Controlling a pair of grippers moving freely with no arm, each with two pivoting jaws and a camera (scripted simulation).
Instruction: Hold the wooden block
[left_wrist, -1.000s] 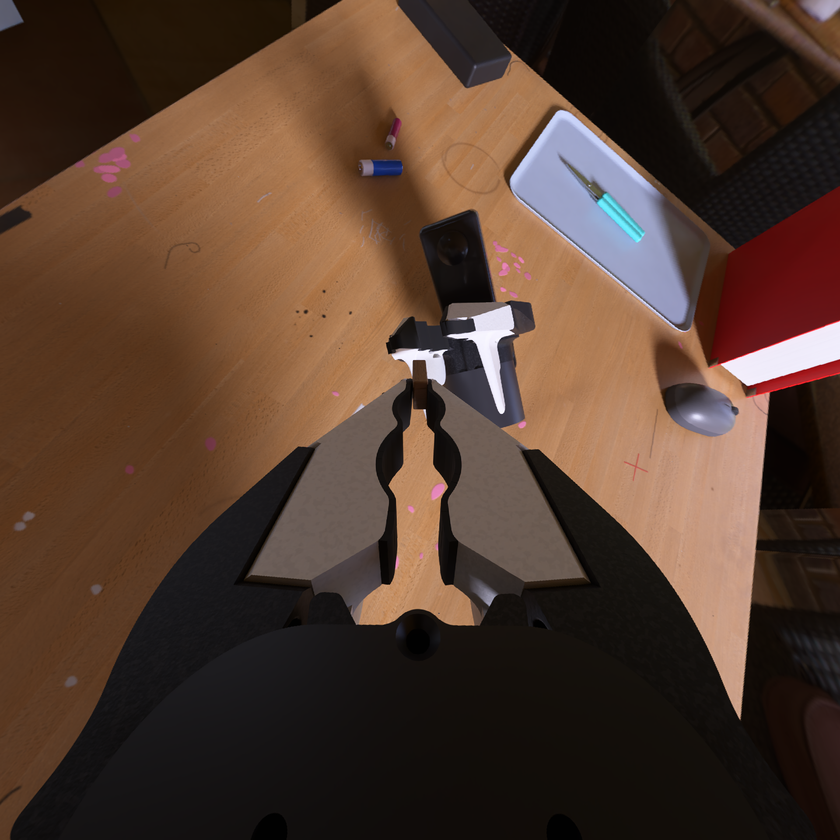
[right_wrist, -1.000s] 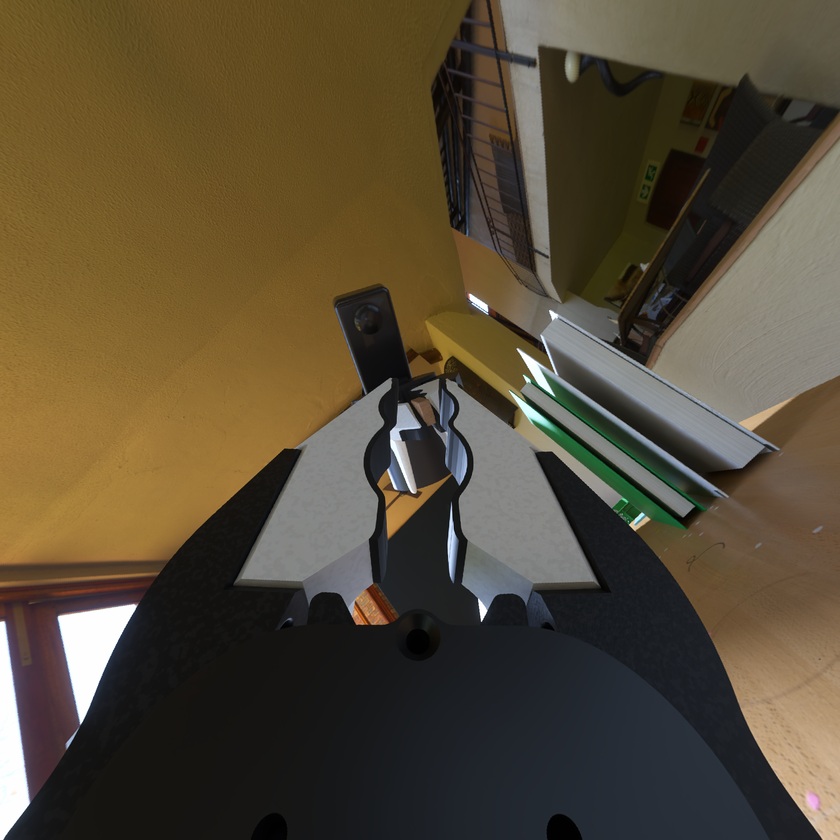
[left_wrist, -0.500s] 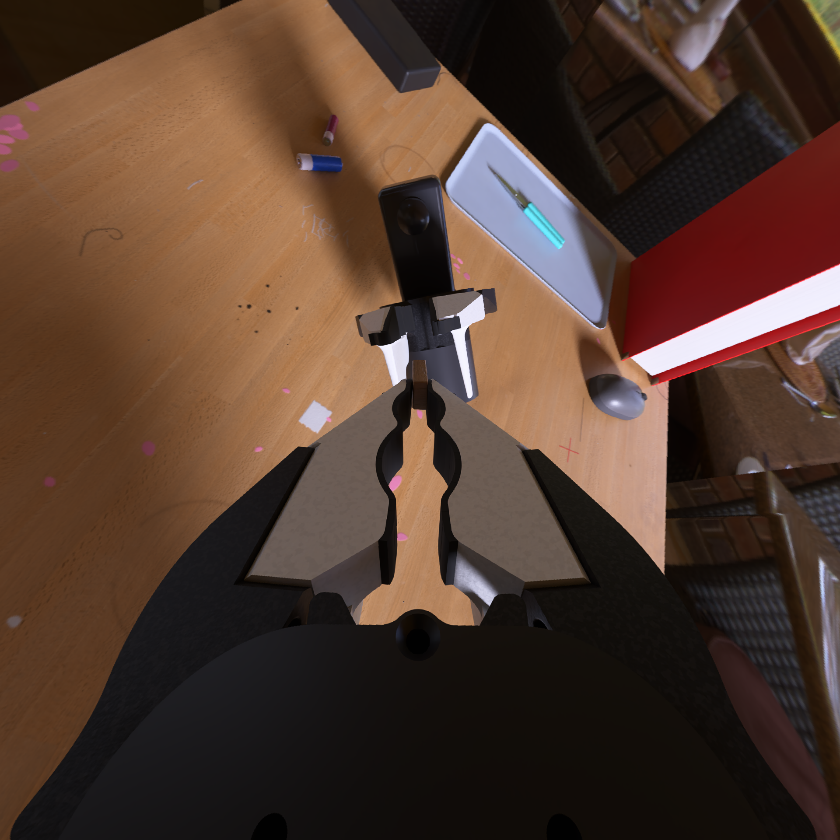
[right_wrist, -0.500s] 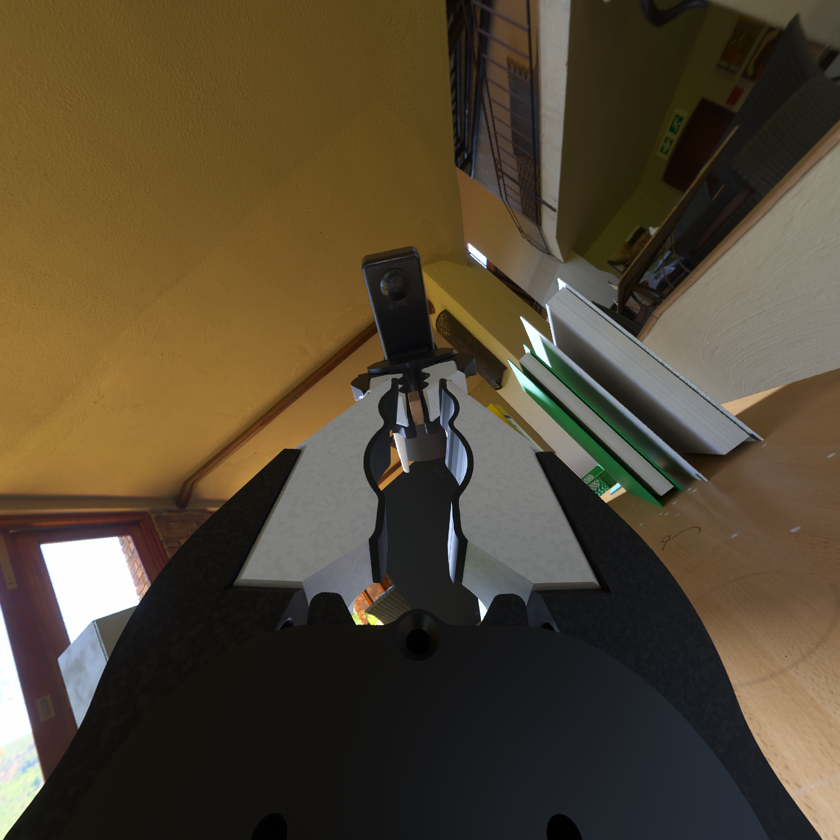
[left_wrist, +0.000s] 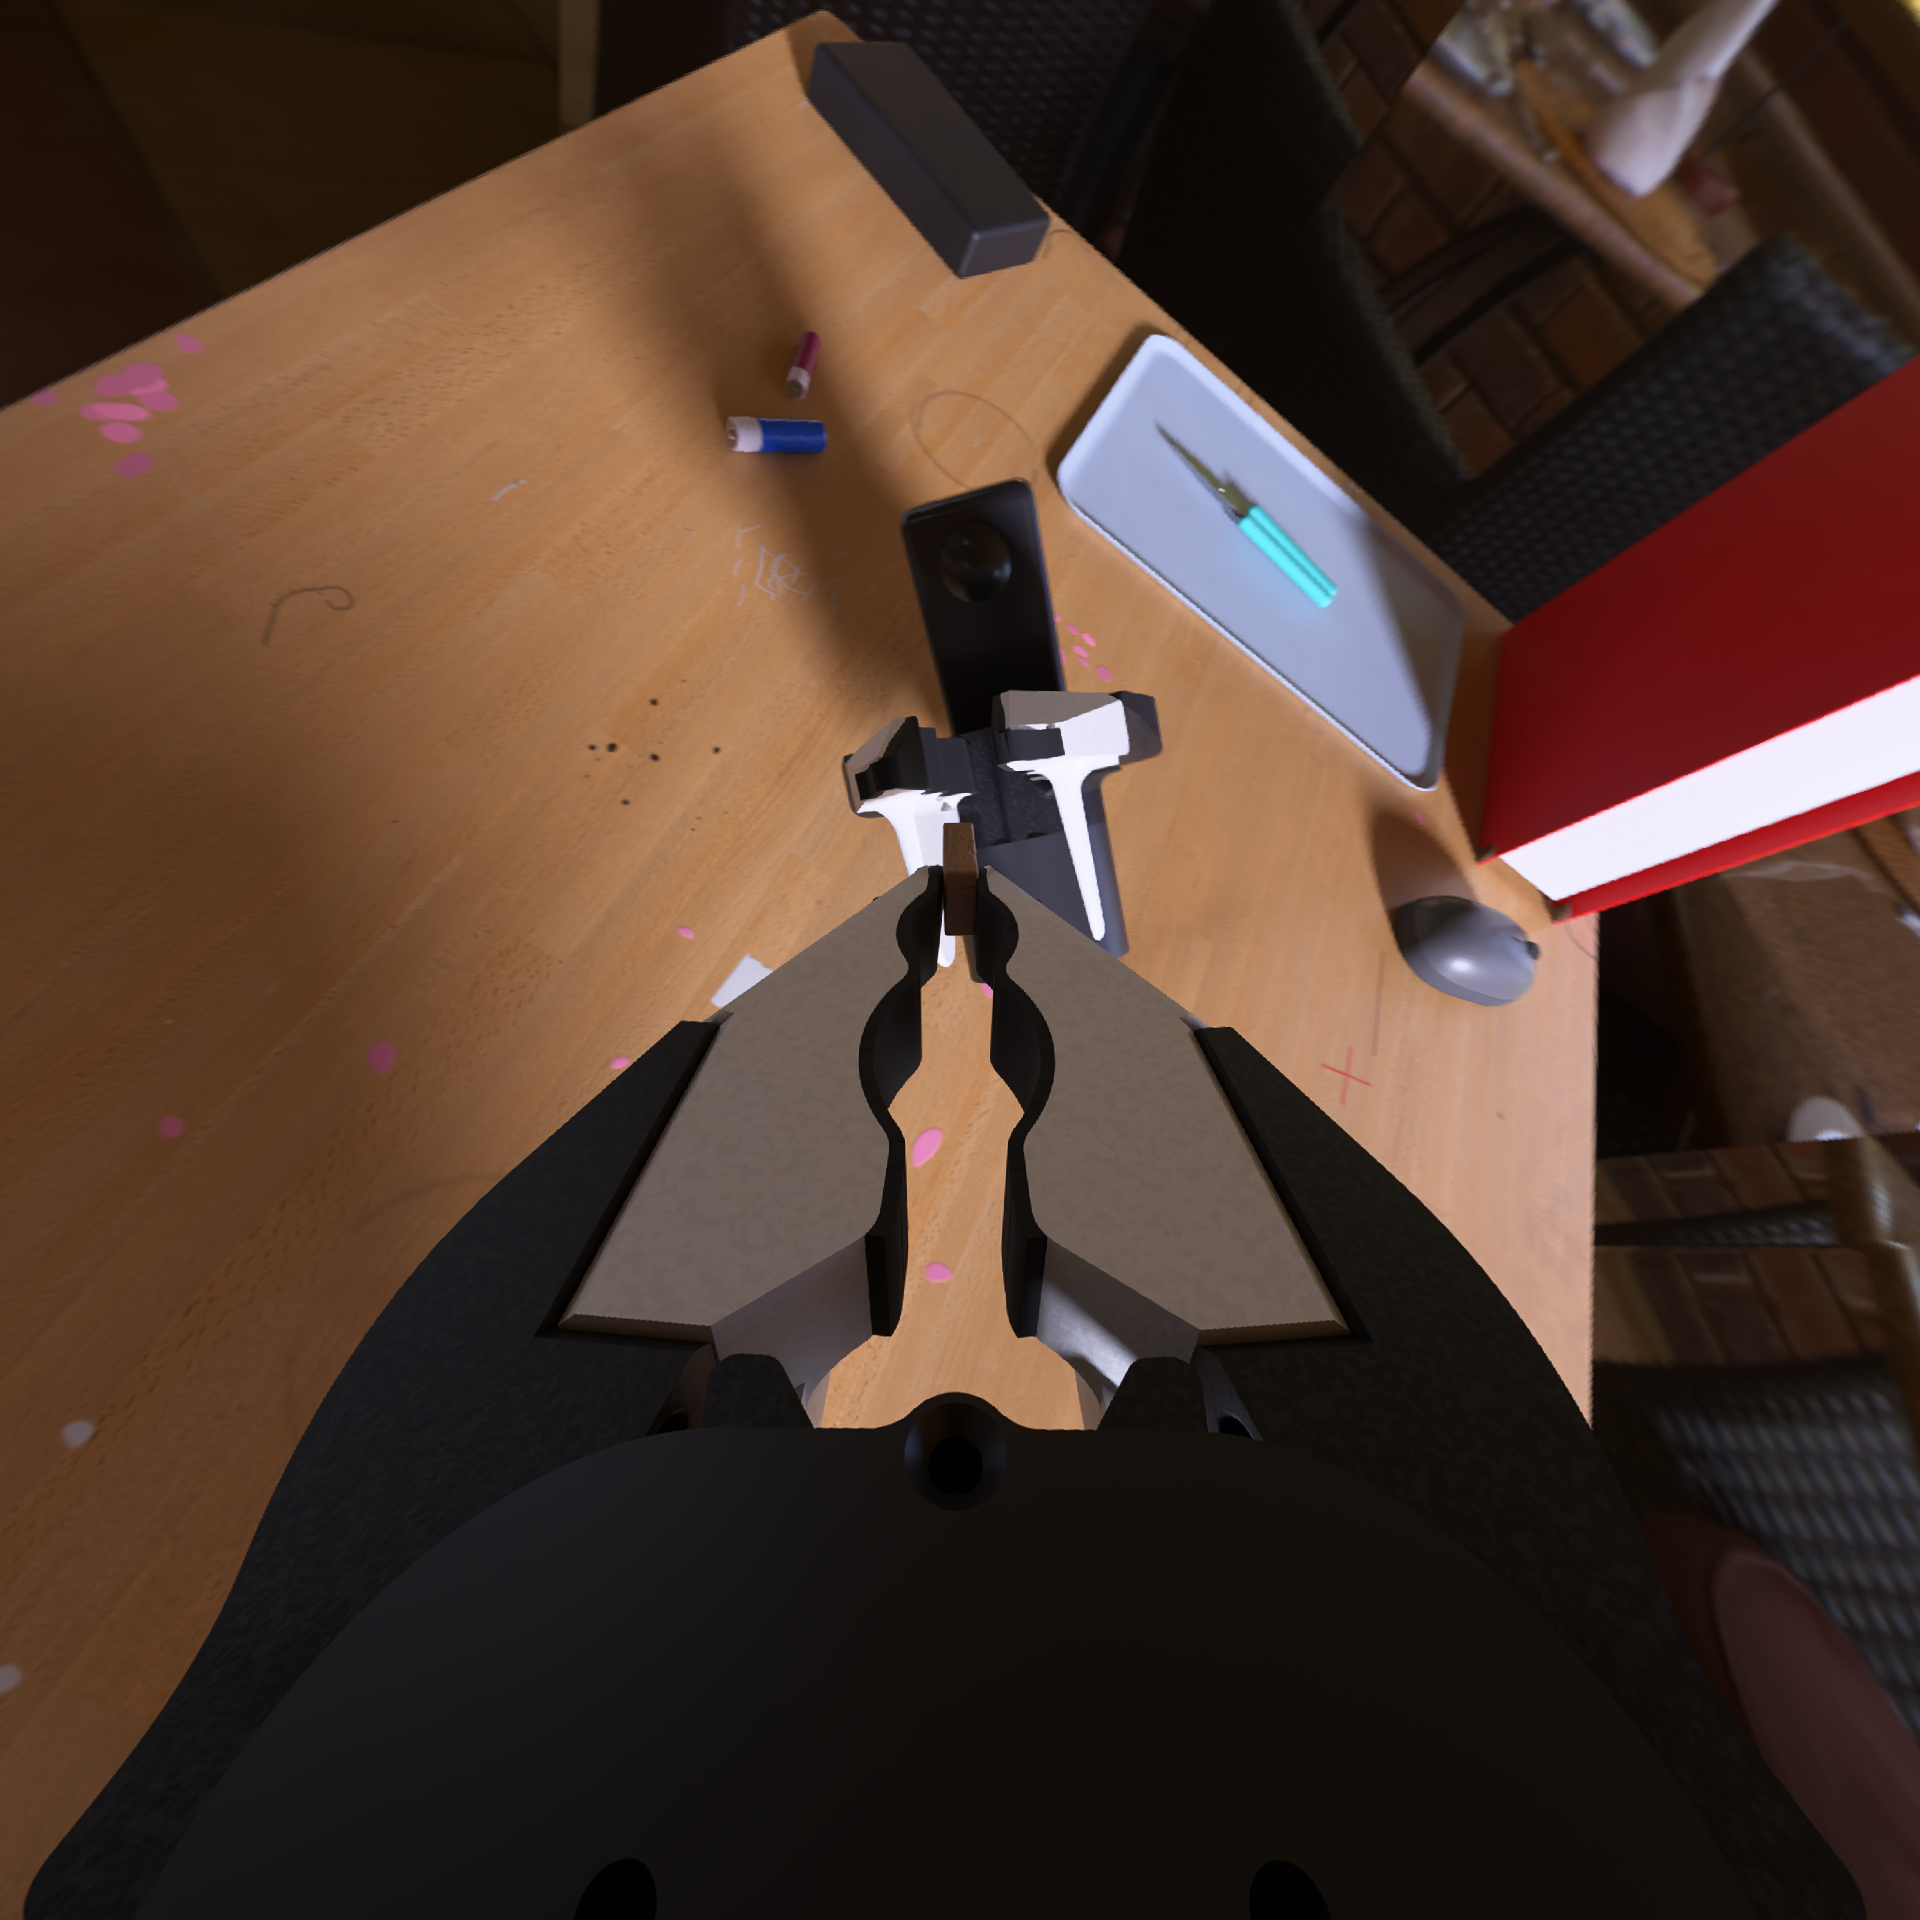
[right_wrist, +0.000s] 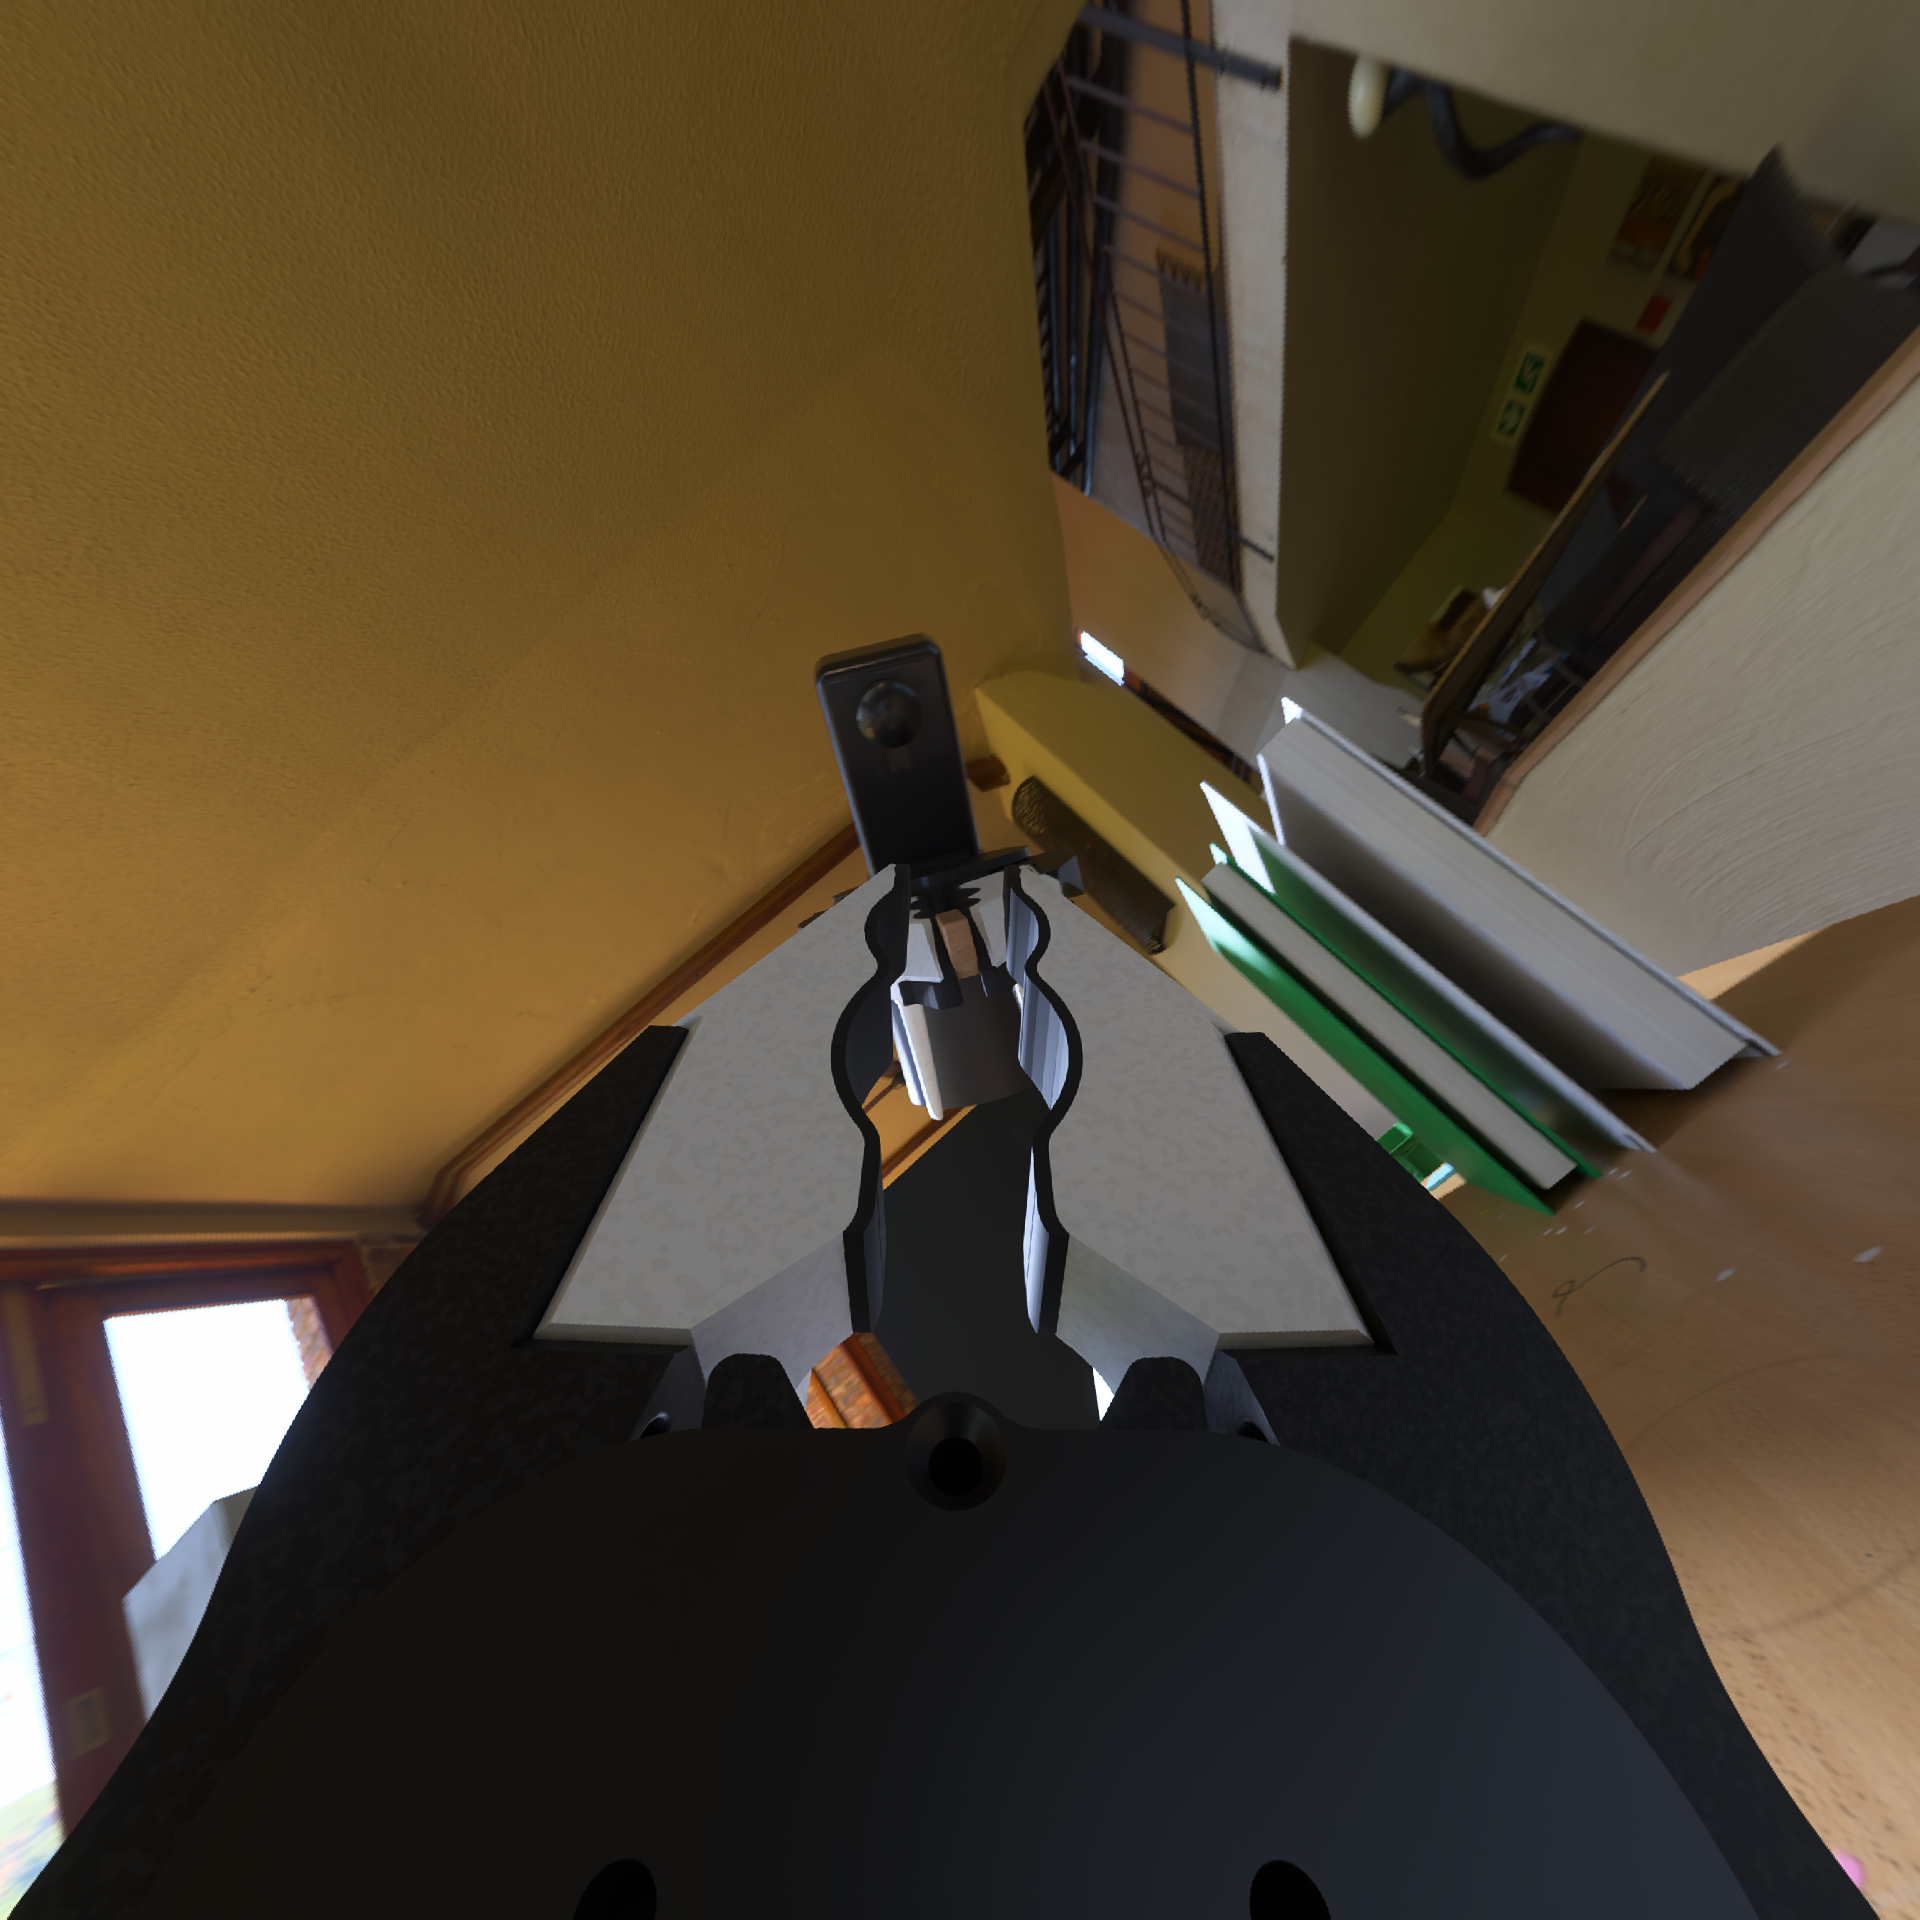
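L gripper (left_wrist: 958, 902) is clamped at the tips on the wooden block (left_wrist: 960, 891), held above the desk (left_wrist: 416, 727). R gripper (right_wrist: 956, 940) is parted w/ block between, contact unclear. Slip is risked if pulled unevenly.

I'm looking down on a light wooden table (left_wrist: 364, 831), pink paint spots and small pen marks across it. Far edge: dark grey rectangular box (left_wrist: 925, 156). Near it a small maroon cylinder (left_wrist: 802, 364) and a blue-and-white one (left_wrist: 777, 434), prob. batteries, apart from each other. R side: pale grey tray (left_wrist: 1392, 707) w/ a teal-handled blade (left_wrist: 1252, 525) in it. Beside the tray a red book (left_wrist: 1704, 644) overhangs the table corner; grey mouse (left_wrist: 1465, 948) just below it. White paper scrap (left_wrist: 740, 979) mid-table.
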